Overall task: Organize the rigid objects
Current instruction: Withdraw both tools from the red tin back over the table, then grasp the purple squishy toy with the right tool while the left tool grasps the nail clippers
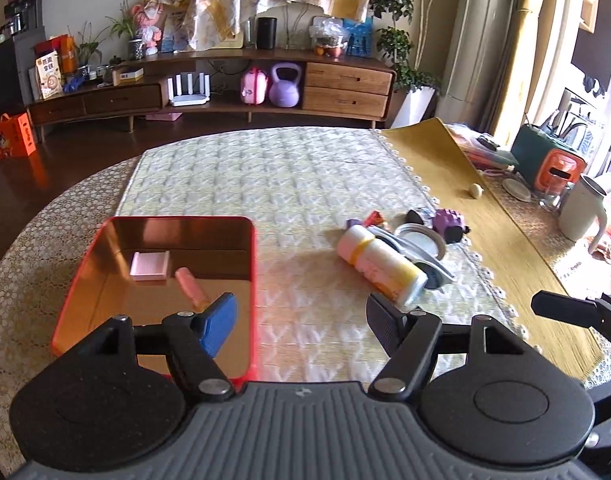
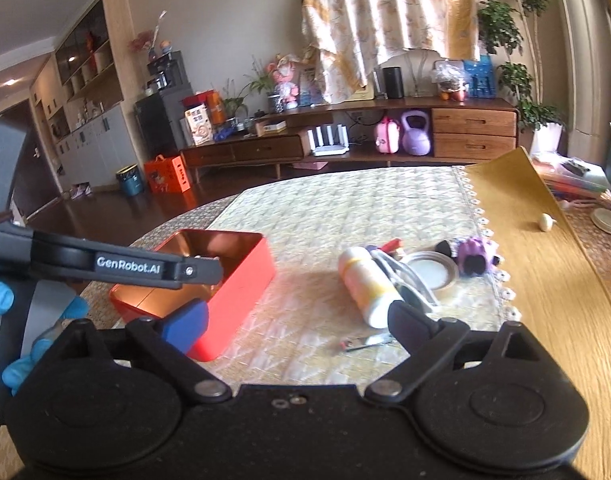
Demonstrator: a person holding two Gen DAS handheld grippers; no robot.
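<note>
Nearest the lens on my left wrist view, I am seeing the left gripper [image 1: 301,316] standing wide with nothing between its pads, the blue-padded finger [image 1: 219,330] hanging over the near right corner of the red tin box [image 1: 75,300] and the black finger [image 1: 385,320] just short of the white bottle [image 1: 379,268]. Going left to right across the desk [image 1: 33,248]: the red tin box is sitting on the quilted cloth [image 1: 285,184], and inside it a pink square block [image 1: 149,266] is lying flat near the back, with a pink stick [image 1: 189,286] slanting beside it, toward the front. Well to the right, the white bottle with a yellow band is lying on its side, touching a pile of silver measuring spoons [image 1: 417,250] and a round metal lid [image 1: 423,240]. Behind them a purple toy [image 1: 449,222] is resting at the cloth's lace edge, and a small cream knob [image 1: 476,191] is sitting apart on the yellow mat [image 1: 445,160].

On my right wrist view, the right gripper [image 2: 301,320] is gaping wide and empty too, above bare cloth between the box and the bottle. A nail clipper [image 2: 369,342] is lying on the cloth just in front of the bottle. At the far left, a blue-gloved hand [image 2: 9,320] is holding the other gripper over the box.
</note>
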